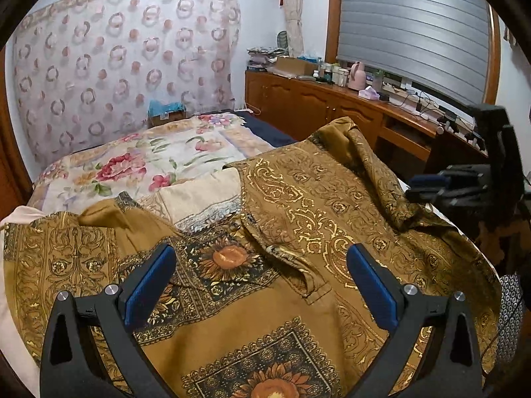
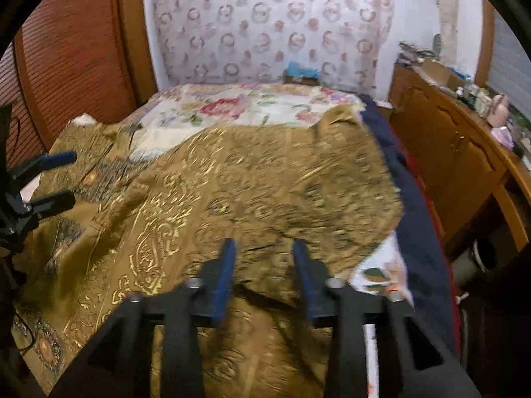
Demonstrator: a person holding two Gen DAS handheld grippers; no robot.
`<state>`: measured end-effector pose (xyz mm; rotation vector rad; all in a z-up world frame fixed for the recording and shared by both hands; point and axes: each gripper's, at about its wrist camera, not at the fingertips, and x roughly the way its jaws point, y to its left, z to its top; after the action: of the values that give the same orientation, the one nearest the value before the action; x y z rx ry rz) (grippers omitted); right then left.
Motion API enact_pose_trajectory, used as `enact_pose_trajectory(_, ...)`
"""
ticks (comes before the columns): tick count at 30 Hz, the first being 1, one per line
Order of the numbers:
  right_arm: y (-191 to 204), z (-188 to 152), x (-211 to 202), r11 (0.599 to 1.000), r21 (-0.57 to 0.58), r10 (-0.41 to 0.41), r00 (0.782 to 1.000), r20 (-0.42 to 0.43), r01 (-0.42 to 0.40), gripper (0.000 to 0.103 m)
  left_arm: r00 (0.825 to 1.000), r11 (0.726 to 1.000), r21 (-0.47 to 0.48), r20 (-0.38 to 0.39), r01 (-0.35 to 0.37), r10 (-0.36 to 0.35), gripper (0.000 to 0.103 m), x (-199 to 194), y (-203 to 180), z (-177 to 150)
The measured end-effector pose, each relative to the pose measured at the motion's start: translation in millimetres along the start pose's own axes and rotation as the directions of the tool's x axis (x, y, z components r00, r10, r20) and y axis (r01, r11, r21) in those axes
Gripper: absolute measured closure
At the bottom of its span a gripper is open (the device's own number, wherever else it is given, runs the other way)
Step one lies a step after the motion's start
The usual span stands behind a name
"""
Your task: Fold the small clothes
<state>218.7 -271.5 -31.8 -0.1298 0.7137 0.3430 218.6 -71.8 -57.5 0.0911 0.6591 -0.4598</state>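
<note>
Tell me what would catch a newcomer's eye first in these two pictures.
The brown garment with gold patterns and sunflower panels dominates, spread across the near part of the bed. Behind it lies the floral bedspread, and a sheer curtain with ring patterns hangs on the far wall. Both the left gripper and right gripper hover open above the garment.

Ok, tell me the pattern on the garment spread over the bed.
The garment is mustard-brown with gold scrollwork and framed sunflower squares; clearest in the left wrist view.

No legible text, label, brand, number or sign appears in either wrist view (the bottles (image 1: 332, 73) and cardboard box (image 1: 293, 65) on the wooden worktop (image 1: 365, 99) are too small and blurred to read).
</note>
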Motion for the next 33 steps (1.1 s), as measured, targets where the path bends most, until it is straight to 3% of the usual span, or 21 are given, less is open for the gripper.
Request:
enact_pose_trajectory(4, -17, 2, -8, 0.995, 0.046, -0.093, 0.996, 0.009, 0.093, 0.052, 1.0, 1.0, 0.009, -0.005, -0.003, 0.003, 0.0, 0, -2, -2)
enact_pose_trajectory(7, -37, 0, 5, 0.987, 0.095, -0.131, 0.991, -0.028, 0.133, 0.052, 1.0, 1.0, 0.019, 0.0, 0.001, -0.001, 0.0, -2, -5, -2)
enact_pose_trajectory(15, -55, 11, 52, 0.98, 0.159, -0.108, 0.989, -0.104, 0.124, 0.052, 1.0, 1.0, 0.014, -0.001, -0.002, 0.002, 0.0, -3, -3, -4)
enact_pose_trajectory(17, -62, 15, 47, 0.978, 0.167, -0.107, 0.989, -0.1, 0.122, 0.052, 1.0, 1.0, 0.01, -0.001, -0.003, 0.003, 0.0, -4, -2, -4)
enact_pose_trajectory(19, -62, 21, 49, 0.981, 0.153, -0.105, 0.99, -0.093, 0.118, 0.06, 1.0, 1.0, 0.006, 0.0, -0.005, 0.005, 0.0, -3, -1, -3)
enact_pose_trajectory(23, -56, 21, 51, 0.989, 0.128, -0.06, 0.994, -0.086, 0.071, 0.094, 1.0, 1.0, 0.002, 0.002, -0.006, 0.006, 0.0, -4, 1, -4)
enact_pose_trajectory(29, -56, 21, 49, 0.992, 0.101, -0.077, 0.996, -0.051, 0.082, 0.097, 1.0, 1.0, 0.0, 0.007, -0.013, 0.013, 0.0, -5, 4, -3)
enact_pose_trajectory(33, -43, 33, 29, 0.997, 0.071, -0.04, 0.999, 0.014, 0.039, 0.098, 1.0, 1.0, -0.011, 0.017, -0.022, 0.022, 0.0, -8, 11, -2)
